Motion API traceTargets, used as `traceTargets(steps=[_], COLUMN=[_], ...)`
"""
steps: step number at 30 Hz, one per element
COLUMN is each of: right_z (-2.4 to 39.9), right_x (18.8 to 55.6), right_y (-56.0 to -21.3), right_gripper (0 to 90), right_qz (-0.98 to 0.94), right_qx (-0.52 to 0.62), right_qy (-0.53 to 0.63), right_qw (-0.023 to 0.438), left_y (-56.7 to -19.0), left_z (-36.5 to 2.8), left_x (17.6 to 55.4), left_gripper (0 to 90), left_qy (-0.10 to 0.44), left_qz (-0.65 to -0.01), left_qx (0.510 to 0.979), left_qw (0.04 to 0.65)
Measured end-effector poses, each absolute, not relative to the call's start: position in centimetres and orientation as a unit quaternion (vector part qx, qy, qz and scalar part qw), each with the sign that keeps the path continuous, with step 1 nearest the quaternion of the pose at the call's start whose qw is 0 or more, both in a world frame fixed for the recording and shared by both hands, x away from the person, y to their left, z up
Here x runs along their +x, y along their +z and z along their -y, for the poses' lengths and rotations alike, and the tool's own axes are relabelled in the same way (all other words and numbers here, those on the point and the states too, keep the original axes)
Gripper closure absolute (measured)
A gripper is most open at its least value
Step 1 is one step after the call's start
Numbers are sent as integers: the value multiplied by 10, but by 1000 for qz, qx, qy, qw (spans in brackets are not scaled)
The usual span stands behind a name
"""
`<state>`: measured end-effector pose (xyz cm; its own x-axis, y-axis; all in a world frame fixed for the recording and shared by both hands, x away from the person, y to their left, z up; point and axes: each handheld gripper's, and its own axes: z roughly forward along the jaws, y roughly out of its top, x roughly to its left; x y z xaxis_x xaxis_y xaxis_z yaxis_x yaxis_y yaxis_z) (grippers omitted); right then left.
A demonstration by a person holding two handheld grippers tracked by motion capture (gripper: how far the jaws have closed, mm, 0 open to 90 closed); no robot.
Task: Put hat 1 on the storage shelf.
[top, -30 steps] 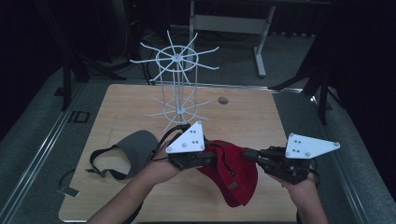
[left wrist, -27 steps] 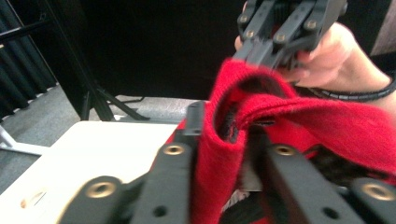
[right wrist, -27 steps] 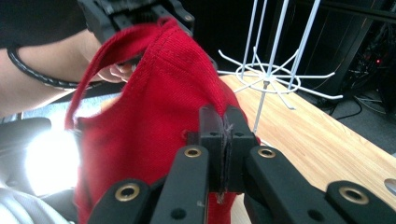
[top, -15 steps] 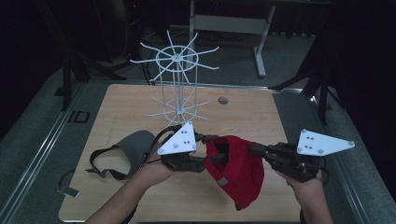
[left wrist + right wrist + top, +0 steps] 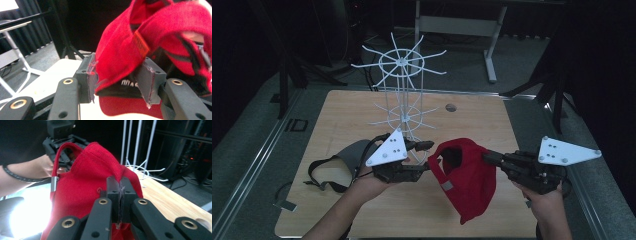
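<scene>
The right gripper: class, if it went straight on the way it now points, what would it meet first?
The red cap, which the right gripper already pinches. Beyond the cap, its line across the table runs to the left gripper holding the cap's other side; depth between them is hard to judge.

A pale wooden bench (image 5: 337, 115) stood on a grey floor (image 5: 252, 125). Toward its far side rose a white wire rack (image 5: 403, 90), upright, with two rings of spokes, one above the other. Right of the rack's foot was a small dark round spot (image 5: 451, 107) in the board. A grey cap (image 5: 349, 155) lay near the left front, its dark strap (image 5: 319, 172) looping out beside it. Behind the bench stood a white-framed table (image 5: 457, 25), and dark stand legs (image 5: 557, 95) splayed on the floor at the right
</scene>
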<state>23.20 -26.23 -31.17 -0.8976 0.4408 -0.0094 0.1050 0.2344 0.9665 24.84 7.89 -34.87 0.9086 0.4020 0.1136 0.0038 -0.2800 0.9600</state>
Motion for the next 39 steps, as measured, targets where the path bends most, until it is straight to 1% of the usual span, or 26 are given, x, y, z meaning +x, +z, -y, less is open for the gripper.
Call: traceTargets(steps=[5, 8, 10, 11, 17, 21, 22, 23, 25, 31, 39], right_z=[267, 270, 271, 275, 281, 281, 280, 279, 278, 271, 267], right_x=[236, 238, 239, 242, 254, 263, 265, 268, 271, 285, 301], right_y=[-308, -305, -304, -301, -293, -284, -281, -277, -272, -258, -234], right_gripper=[889, 889, 889, 889, 889, 889, 889, 889, 889, 889, 889], right_qz=[-764, -758, -756, -750, -736, -728, -725, -724, -721, -713, -700], right_qx=[190, 204, 208, 217, 241, 250, 253, 255, 257, 265, 273], right_qy=[599, 598, 599, 602, 606, 608, 609, 608, 608, 609, 614], right_qw=[146, 159, 163, 167, 180, 193, 197, 205, 211, 223, 241], left_y=[-357, -367, -367, -378, -404, -424, -424, -434, -443, -462, -484], left_z=[-87, -94, -94, -100, -112, -120, -120, -123, -126, -129, -134], left_x=[247, 244, 244, 243, 242, 240, 240, 239, 239, 237, 236], left_gripper=[521, 518, 501, 490, 490, 490, 490, 489, 489, 489, 489], left_qy=[179, 195, 195, 191, 177, 174, 174, 182, 180, 180, 164], left_qz=[-145, -154, -154, -165, -187, -206, -206, -214, -222, -233, -252], left_qx=[774, 763, 763, 761, 766, 765, 765, 766, 765, 765, 764], left_qw=[590, 597, 597, 598, 589, 584, 584, 578, 578, 573, 571])
